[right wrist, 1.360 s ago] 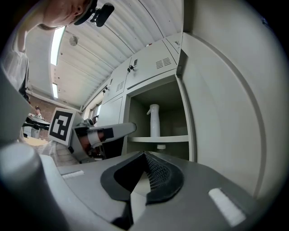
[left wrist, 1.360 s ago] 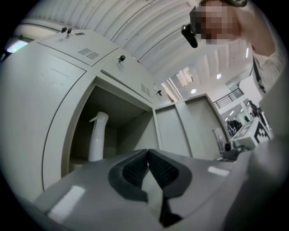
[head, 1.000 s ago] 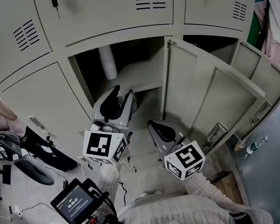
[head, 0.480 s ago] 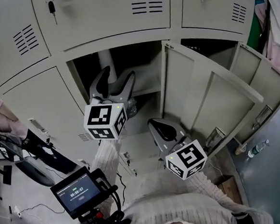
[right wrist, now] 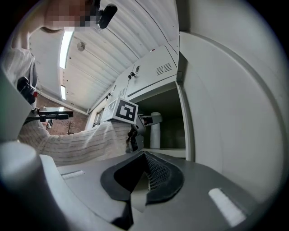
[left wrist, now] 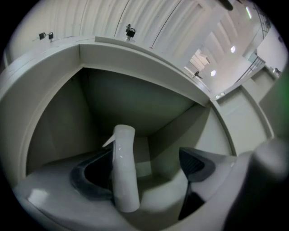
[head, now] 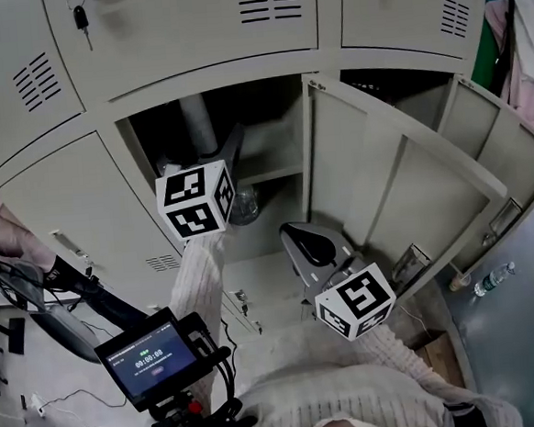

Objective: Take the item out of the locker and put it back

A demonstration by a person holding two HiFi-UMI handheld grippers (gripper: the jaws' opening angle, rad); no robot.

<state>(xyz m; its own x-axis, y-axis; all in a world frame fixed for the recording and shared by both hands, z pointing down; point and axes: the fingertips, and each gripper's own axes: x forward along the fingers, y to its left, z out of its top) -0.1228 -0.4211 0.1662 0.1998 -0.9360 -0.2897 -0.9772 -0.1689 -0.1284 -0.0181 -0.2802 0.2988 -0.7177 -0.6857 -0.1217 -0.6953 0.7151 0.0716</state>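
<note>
Grey steel lockers (head: 189, 39) fill the background. One compartment (head: 271, 152) stands open, its door (head: 384, 180) swung out to the right.

The left gripper (left wrist: 144, 171) reaches into that compartment. Its jaws are wide apart and have just been opening, and they press on nothing. The right gripper (right wrist: 143, 173) hangs outside beside the door, jaws together and empty.

A white spray bottle (left wrist: 124, 167) stands upright on the compartment shelf (left wrist: 153, 198), towards the back. It sits between the left jaws but off centre, close against the left-hand pad and well apart from the right-hand one.

Assessment: the take-out appears to be at the approach stage, with no grip yet made. For a sound grasp:
- Shift the gripper sideways to centre the bottle body.
- Advance until both pads flank the body below the spray head.
- Close squarely so the bottle does not tip.
</note>
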